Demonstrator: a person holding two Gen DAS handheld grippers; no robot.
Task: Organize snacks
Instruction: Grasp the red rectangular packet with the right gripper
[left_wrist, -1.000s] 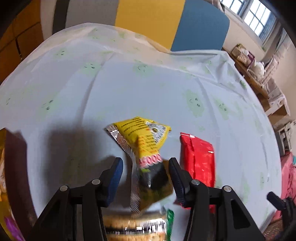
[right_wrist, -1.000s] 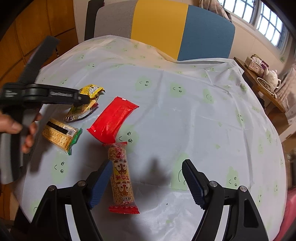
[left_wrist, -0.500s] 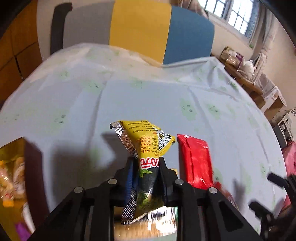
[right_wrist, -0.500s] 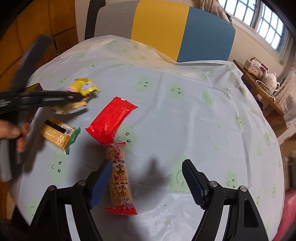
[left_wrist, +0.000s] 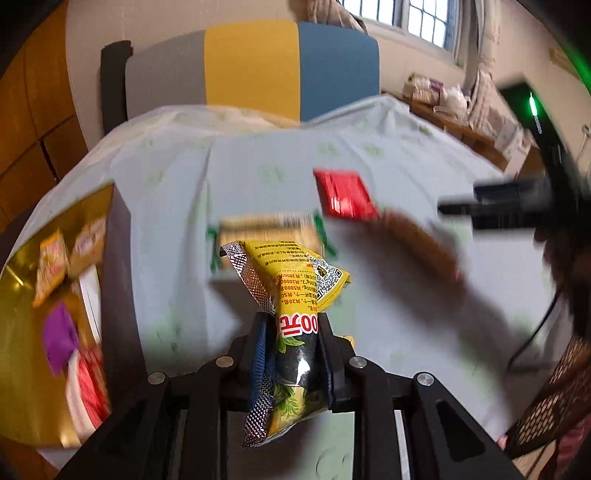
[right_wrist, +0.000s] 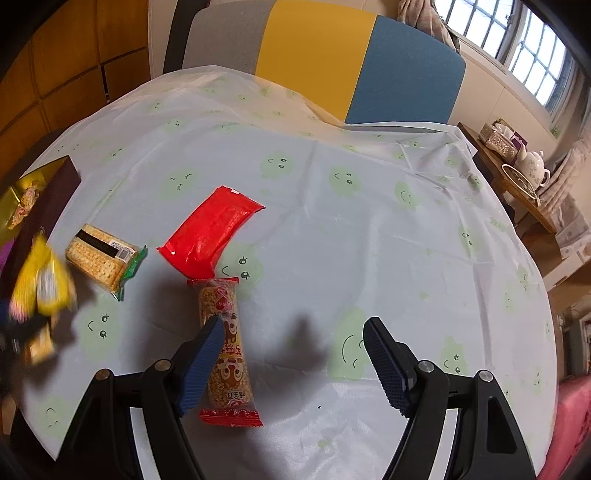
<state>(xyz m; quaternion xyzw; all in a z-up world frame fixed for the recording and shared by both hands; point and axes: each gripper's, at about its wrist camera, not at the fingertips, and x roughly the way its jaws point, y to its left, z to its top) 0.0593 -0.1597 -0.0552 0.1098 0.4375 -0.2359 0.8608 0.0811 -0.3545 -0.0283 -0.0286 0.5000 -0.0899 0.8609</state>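
- One yellow snack packet (left_wrist: 291, 295), light, crinkly and slippery foil, hangs clear of the table (left_wrist: 177, 206), clenched mid-body by the left gripper (left_wrist: 291, 350); gold box (left_wrist: 22, 332) nearby.
- Right gripper (right_wrist: 291, 365) gapes empty above the rice-cracker bar (right_wrist: 225, 350), stiff but brittle: grip mid-length, gently.

Daylight from the windows (right_wrist: 535, 55) at upper right lights the pale tablecloth (right_wrist: 332, 221) evenly, with soft grey shadows under the packets. The left wrist view is smeared by motion blur, only the yellow packet (left_wrist: 295, 295) staying sharp. The right wrist view is crisp; fisheye distortion bends both frames' dark edges.
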